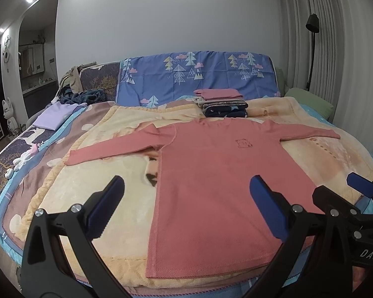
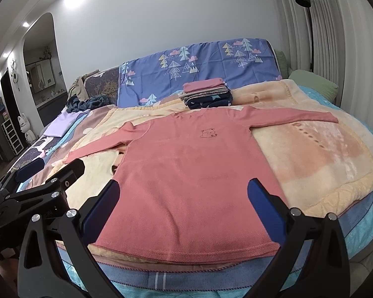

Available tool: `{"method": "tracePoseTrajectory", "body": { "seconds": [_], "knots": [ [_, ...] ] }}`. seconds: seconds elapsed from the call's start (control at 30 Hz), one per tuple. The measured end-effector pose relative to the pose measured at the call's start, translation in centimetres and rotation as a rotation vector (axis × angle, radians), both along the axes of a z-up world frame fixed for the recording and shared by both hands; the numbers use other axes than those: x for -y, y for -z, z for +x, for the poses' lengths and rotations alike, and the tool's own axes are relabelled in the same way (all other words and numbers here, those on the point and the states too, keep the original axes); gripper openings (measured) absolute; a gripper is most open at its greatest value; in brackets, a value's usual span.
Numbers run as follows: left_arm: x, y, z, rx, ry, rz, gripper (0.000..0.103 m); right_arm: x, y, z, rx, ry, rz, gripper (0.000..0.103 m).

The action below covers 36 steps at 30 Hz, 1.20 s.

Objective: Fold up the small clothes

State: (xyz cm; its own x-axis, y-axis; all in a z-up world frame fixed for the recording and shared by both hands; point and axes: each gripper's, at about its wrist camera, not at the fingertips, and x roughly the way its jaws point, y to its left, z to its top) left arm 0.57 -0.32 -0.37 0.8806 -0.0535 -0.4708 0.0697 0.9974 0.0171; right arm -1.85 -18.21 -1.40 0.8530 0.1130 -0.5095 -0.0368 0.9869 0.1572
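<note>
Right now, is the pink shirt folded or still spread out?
Spread out. The pink shirt lies flat on the blanket, both sleeves stretched sideways, hem uncreased, no fold started.

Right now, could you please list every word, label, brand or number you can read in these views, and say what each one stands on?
"DAS" – white letters on the black body of the right gripper, seen at the left wrist view's lower right edge; the word may be cut off.
The small outlined bear-like emblem on the chest of the pink long-sleeved shirt carries no readable text.
Nothing else bears legible writing.
</note>
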Motion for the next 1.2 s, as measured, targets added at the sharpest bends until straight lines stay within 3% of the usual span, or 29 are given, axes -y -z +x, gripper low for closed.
{"method": "tracePoseTrajectory", "body": {
  "seconds": [0.7,0.93,1.2],
  "knots": [
    [-1.5,2.4,4.0,-0.049,0.002,-0.056,0.098,0.7,1.7,3.3,-0.016,0.0,-0.003,0.102],
    [-6.0,3.4,7.7,-0.087,-0.069,-0.126,0.098,0.8,2.8,5.3,-0.013,-0.025,0.018,0.102],
    [-14.7,4.6,13.5,-0.15,-0.178,-0.266,0.094,0.2,4.0,7.0,-0.017,-0.051,0.026,0.102]
  ]
}}
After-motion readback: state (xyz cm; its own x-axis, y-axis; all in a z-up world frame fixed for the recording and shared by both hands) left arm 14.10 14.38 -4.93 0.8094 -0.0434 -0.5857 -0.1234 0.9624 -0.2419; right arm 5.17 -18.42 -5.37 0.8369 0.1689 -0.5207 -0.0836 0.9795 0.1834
